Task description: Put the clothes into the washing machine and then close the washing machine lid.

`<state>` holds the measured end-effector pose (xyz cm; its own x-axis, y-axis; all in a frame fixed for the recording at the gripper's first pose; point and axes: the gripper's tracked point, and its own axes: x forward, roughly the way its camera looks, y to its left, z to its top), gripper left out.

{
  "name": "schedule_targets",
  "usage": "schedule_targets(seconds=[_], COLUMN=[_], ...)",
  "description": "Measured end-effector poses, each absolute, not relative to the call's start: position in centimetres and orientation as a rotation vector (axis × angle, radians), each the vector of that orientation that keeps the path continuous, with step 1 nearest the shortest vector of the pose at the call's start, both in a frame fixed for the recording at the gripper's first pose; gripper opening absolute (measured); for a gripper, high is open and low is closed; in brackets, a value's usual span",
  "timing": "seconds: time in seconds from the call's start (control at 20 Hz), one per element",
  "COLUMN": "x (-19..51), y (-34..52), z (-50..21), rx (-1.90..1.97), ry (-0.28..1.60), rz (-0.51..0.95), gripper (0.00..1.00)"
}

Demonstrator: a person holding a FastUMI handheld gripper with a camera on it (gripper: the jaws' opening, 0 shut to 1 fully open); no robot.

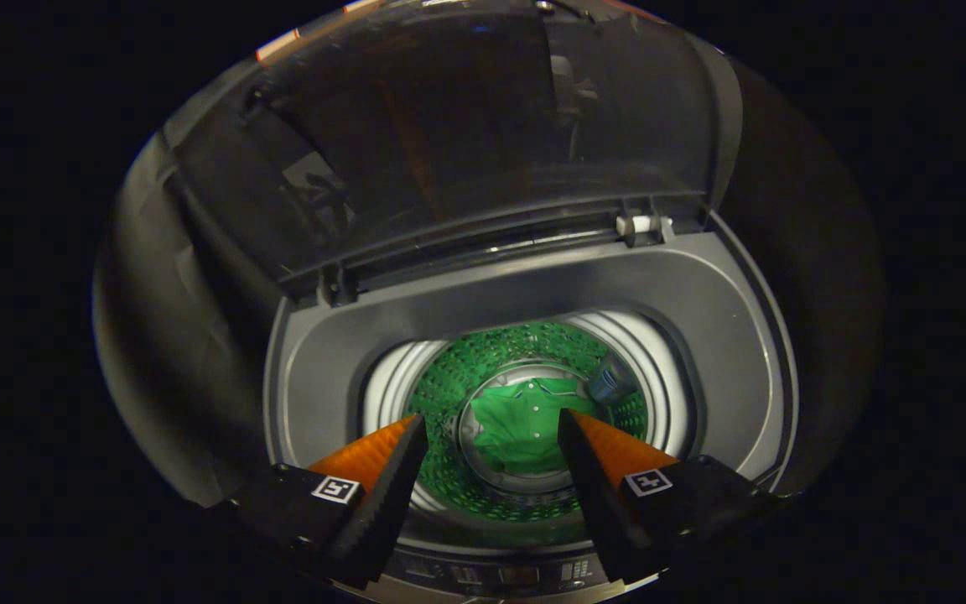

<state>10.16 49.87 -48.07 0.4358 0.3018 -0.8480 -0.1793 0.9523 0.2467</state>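
I look down into a top-loading washing machine (701,310) with a grey top deck. A green buttoned shirt (525,424) lies at the bottom of the drum (449,377), whose perforated wall reflects green. My gripper (491,428) hovers above the opening, open, with nothing between its two orange-and-black fingers (382,470). The shirt is far below and beyond the fingertips. The dark translucent lid (449,126) stands raised on its hinges behind the opening.
A white hinge clip (638,225) sits at the lid's right hinge. The control panel strip (500,575) runs along the machine's near edge under the fingers. A small grey part (613,377) sits on the drum's right inner wall. Dark booth wall surrounds the machine.
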Motion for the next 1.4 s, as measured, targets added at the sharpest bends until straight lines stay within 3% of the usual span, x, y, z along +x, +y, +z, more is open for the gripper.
schedule_targets(seconds=[0.35,0.75,1.15,1.4], x=[8.7,15.0,23.5,29.5], y=[49.4,49.4,49.9,50.8], z=[-38.8,-27.0,-21.1,-21.8], rx=[0.12,0.093,0.136,0.064], ry=[0.854,0.515,0.403,0.42], rz=[0.339,0.366,0.346,0.359], gripper=[0.99,0.98,0.98,0.98])
